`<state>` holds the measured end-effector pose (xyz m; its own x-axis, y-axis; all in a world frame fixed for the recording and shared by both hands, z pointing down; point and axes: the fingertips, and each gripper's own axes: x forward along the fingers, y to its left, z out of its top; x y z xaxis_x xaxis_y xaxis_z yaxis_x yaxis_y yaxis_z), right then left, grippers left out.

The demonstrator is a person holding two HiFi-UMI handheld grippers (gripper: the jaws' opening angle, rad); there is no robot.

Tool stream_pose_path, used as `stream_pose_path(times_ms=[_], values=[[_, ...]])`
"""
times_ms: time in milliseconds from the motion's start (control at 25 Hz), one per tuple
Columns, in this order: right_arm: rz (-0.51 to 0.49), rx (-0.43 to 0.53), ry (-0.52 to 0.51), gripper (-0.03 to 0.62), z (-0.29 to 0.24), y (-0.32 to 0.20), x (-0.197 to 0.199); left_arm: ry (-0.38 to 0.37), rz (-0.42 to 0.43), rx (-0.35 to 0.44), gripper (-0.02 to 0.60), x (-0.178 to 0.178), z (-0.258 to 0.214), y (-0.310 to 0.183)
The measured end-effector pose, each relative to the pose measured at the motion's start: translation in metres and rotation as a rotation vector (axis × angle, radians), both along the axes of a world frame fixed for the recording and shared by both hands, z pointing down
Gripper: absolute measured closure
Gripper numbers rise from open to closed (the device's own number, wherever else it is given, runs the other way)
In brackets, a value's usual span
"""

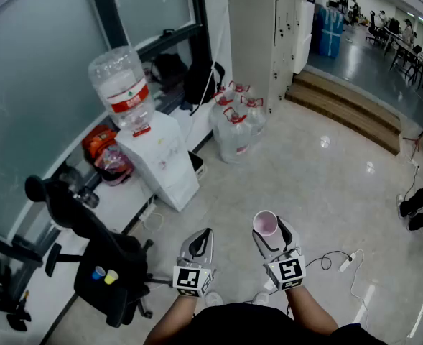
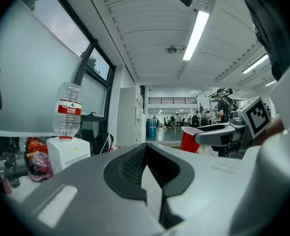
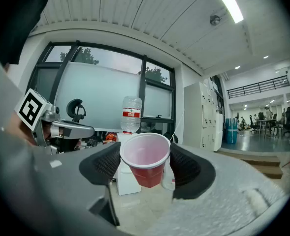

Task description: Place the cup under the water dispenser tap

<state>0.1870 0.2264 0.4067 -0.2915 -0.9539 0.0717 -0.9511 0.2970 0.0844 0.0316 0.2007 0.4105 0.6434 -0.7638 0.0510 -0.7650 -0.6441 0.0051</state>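
Water dispenser point(image 1: 161, 160) stands on glossy floor point(image 1: 319, 178) beside frosted windows point(image 1: 31, 99).

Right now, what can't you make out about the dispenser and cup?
- Tap: too small on the water dispenser in the head view; the cup covers most of the dispenser in the right gripper view.
- Dispenser's lower half: left gripper view, hidden behind the left gripper body.
- Cup base: head view, hidden below its rim between the right gripper jaws.
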Motion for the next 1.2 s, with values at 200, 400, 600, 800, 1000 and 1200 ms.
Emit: stream_pose_path(times_ms=[200, 400, 600, 800, 1000, 1200], values=[[0.001, -0.003, 0.003, 0.281, 0.001, 0.0, -0.012, -0.011, -0.001, 0.002, 0.566, -0.013, 0.002, 0.002], [-0.009, -0.004, 0.005, 0.281, -0.001, -0.005, -0.029, -0.017, 0.017, -0.017, 0.566, -0.025, 0.009, 0.003], [-0.022, 0.014, 0.005, 0.278, -0.007, -0.011, -0.054, -0.016, 0.027, -0.024, 0.566, -0.044, 0.014, 0.002], [-0.042, 0.007, -0.028, 0.278, -0.008, -0.025, -0.084, -0.019, 0.03, -0.013, 0.566, -0.075, 0.014, -0.007], [-0.042, 0.025, -0.038, 0.278, -0.012, -0.04, -0.107, -0.024, 0.018, -0.025, 0.566, -0.105, 0.023, -0.014], [-0.072, 0.026, -0.051, 0.279, -0.01, -0.06, -0.123, -0.022, -0.014, -0.04, 0.566, -0.121, 0.031, -0.031]])
